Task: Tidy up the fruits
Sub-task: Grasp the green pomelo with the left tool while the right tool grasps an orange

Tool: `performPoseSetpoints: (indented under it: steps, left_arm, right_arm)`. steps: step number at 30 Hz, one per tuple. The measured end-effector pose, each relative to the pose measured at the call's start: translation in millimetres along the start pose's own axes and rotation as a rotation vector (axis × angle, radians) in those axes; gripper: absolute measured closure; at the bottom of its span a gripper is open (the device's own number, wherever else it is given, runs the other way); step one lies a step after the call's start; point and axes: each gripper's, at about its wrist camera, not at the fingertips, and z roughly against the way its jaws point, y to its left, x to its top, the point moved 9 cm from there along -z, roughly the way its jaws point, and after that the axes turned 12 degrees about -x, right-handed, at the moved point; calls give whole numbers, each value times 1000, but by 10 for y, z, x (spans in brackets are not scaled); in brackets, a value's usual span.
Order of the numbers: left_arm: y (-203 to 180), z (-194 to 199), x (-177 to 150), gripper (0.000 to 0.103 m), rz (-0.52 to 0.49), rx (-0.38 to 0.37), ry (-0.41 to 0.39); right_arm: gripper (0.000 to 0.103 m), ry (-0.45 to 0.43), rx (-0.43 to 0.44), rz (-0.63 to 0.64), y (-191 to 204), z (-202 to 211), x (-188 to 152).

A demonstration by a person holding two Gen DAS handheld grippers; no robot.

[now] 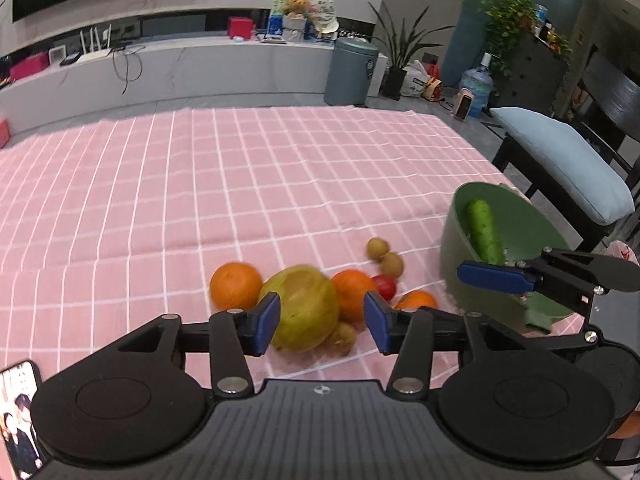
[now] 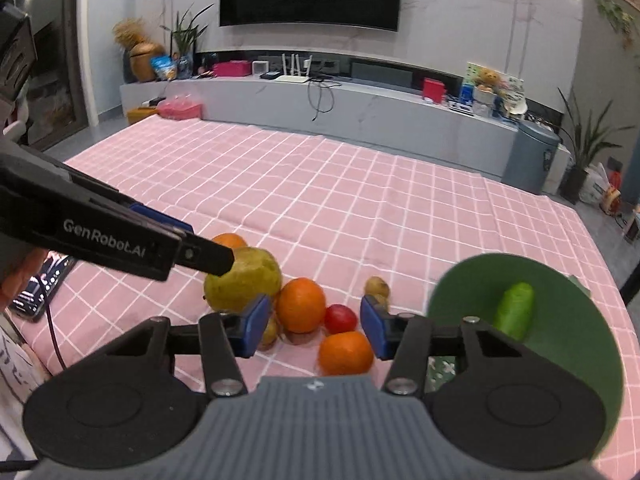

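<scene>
The fruits lie in a loose cluster on a pink checked tablecloth (image 1: 200,184), just beside a green bowl (image 2: 568,292) that already holds a cucumber (image 2: 515,311).

In the left wrist view, the left gripper (image 1: 320,318) hangs over the cluster with its jaws apart. A large yellow-green fruit (image 1: 305,307), a pomelo or the like, shows in the gap between the blue pads; whether the pads touch it cannot be told, since the picture is blurred and the fruit may lie lower than the fingers. An orange (image 1: 236,286) sits to the left of it, outside the jaws, and a second orange (image 1: 352,294) just to its right, partly behind the right finger. Further right lie a small red fruit (image 1: 385,286), a third orange (image 1: 416,300) and two kiwis (image 1: 384,256).

In the right wrist view, the right gripper (image 2: 315,326) also stands with its jaws parted and nothing pressed between them. The second orange (image 2: 301,304), the red fruit (image 2: 340,318) and the third orange (image 2: 346,353) all appear in the gap, the third orange nearest the camera and close to the right finger. The green bowl sits to the right, outside the jaws. The left gripper's finger reaches in from the left, its tip over the yellow-green fruit (image 2: 244,280).

A phone (image 2: 40,288) lies at the cloth's left edge.
</scene>
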Motion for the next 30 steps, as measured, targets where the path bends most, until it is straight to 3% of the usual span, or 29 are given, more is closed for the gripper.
performPoseSetpoints:
  steps: [9,19,30]
  left_arm:
    - [242,-166,-96,27,81,-16,-1]
    - [323,-336,-136,25,123,-12,25]
    - [441,-428,-129,24,202,-33,19]
  right_arm:
    - [62,16,-22,72,147,-300,-112]
    - [62,1,-16,125,229,-487,-132]
    - [62,31,10,96,237,-686,-134]
